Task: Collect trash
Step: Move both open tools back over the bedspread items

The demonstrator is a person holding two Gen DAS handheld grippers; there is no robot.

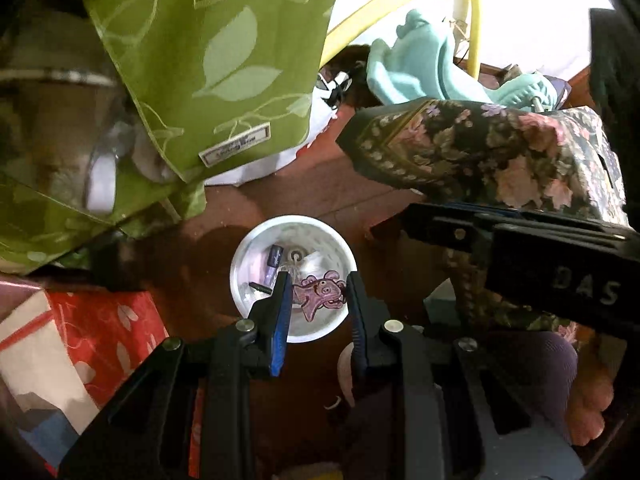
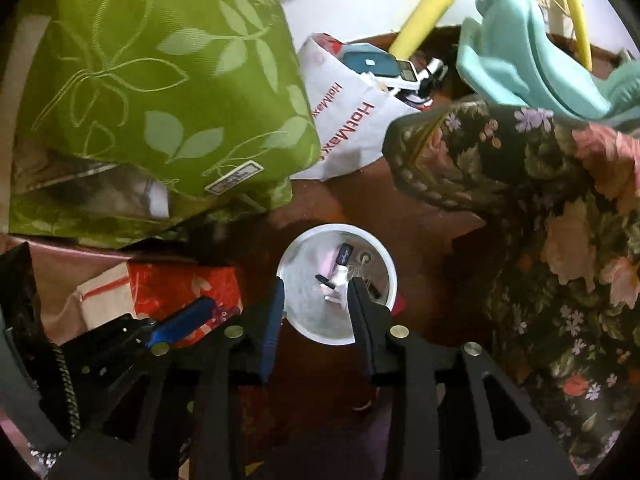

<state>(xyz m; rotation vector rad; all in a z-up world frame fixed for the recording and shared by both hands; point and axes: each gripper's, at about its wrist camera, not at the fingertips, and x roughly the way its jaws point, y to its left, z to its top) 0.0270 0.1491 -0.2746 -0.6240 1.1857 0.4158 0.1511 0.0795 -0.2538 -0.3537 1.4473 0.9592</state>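
I am holding my left tongs [image 1: 318, 284] over the white bin [image 1: 244, 258] on the floor, clenched on a purple pig-shaped scrap [image 1: 320, 294]. My right tongs [image 2: 316, 290] are hanging released above the same bin [image 2: 298, 322], nothing between them.

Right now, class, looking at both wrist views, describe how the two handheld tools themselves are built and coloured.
Both are black plastic frames with round silver bolt heads at the joints. The left tool has two slim fingers, one faced with a blue pad. The right tool matches it, with a blue pad too. In the left view, its black body carries raised letters reading DAS.
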